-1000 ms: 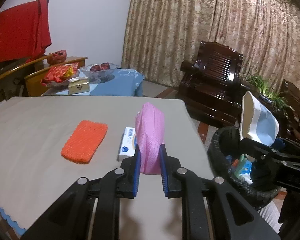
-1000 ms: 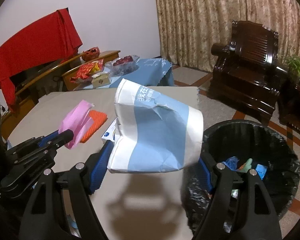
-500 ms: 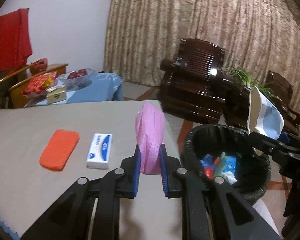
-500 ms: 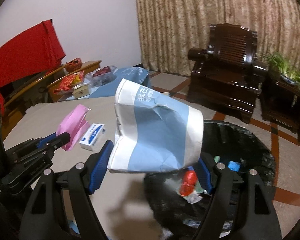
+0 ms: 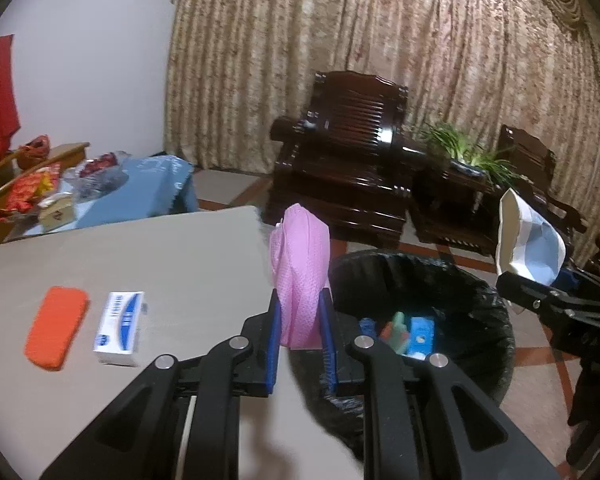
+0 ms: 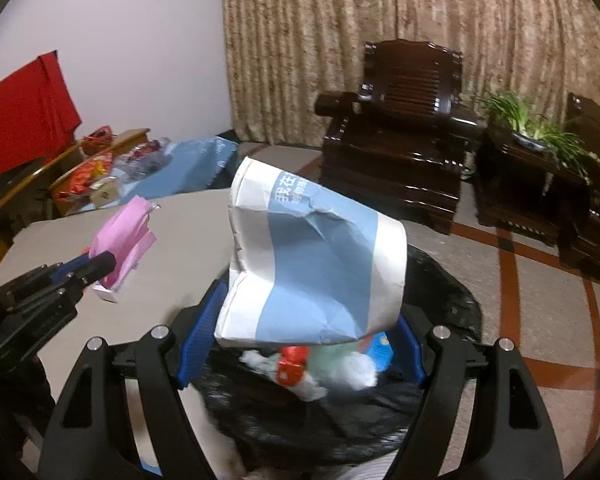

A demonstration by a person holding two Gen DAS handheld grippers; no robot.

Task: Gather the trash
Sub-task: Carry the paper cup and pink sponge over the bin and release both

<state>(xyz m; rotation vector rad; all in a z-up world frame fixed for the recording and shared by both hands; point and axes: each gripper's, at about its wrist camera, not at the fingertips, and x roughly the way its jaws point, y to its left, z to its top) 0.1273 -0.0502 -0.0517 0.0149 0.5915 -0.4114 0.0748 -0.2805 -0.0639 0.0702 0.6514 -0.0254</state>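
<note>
A: Report the left unit first, nearest items outward.

B: I read the left gripper (image 5: 300,332) as pinching the pink mesh sleeve (image 5: 300,268) between its blue pads; the sleeve stands upright above the table edge, just beside the bin rim. From the right wrist view I see the same sleeve (image 6: 122,240) clamped at the tip of that gripper, held over the table.

A: And the right unit?

B: The right gripper (image 6: 300,336) is pressed against both sides of the blue-and-white paper bag (image 6: 312,264). The bag is crumpled and held directly above the black trash bin (image 6: 440,280). I can see waste inside the bin below the bag: white, red and blue pieces.

A: What is left on the table?

B: On the grey table (image 5: 160,248) I see a white-and-blue tissue pack (image 5: 120,328) lying flat and, just beside it to the left, an orange mesh sleeve (image 5: 56,332). Neither is touched by a gripper.

A: Background?

B: Beyond the bin I see a dark wooden armchair (image 5: 348,164) in front of a patterned curtain (image 5: 380,60).
</note>
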